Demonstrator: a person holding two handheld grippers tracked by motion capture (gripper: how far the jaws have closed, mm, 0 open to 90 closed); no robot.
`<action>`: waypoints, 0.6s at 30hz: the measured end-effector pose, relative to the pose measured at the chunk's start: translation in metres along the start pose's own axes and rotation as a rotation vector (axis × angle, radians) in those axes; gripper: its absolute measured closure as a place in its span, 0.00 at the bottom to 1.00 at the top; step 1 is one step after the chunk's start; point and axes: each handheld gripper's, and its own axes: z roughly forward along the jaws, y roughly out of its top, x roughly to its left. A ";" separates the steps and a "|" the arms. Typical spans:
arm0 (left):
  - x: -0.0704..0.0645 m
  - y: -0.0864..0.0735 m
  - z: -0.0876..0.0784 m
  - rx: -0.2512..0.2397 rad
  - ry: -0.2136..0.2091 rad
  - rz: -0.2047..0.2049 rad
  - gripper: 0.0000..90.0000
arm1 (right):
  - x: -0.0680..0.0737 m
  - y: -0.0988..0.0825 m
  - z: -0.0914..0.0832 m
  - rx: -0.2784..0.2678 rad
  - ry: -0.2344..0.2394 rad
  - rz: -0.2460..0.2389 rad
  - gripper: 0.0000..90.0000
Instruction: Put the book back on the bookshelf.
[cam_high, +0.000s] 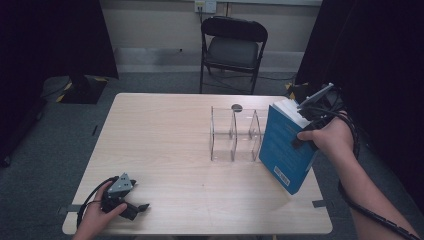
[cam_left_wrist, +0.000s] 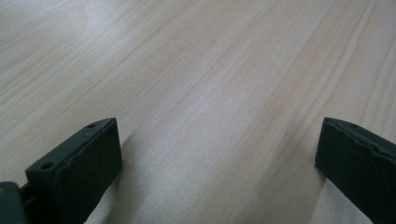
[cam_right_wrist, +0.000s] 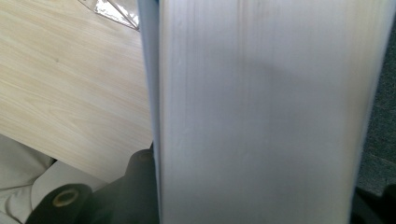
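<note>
A thick blue book (cam_high: 286, 150) hangs tilted over the right side of the wooden table (cam_high: 165, 130), its white page edge (cam_right_wrist: 261, 116) facing the right gripper's camera. My right gripper (cam_high: 306, 114) is shut on the book's upper end, with the jaws mostly hidden behind the pages. The book's lower corner sits close to the tabletop; I cannot tell whether it touches. My left gripper (cam_high: 136, 205) rests at the table's front left corner. It is also seen as the left gripper (cam_left_wrist: 217, 163) with its jaws standing wide apart over bare wood.
A clear acrylic divider rack (cam_high: 235, 132) stands upright just left of the book. A dark round cap (cam_high: 236, 107) is set in the tabletop behind it. A black folding chair (cam_high: 232, 47) stands beyond the far edge. Dark curtains hang on both sides.
</note>
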 end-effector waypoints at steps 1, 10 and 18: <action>0.000 0.000 0.000 0.001 0.000 0.000 0.00 | 0.002 0.001 0.001 0.001 -0.003 0.000 0.68; 0.000 0.000 0.000 0.001 0.000 0.000 0.00 | 0.005 0.010 0.003 0.009 -0.027 -0.004 0.68; 0.000 0.000 0.000 0.001 0.002 0.000 0.00 | 0.004 0.015 0.006 -0.003 -0.026 0.021 0.68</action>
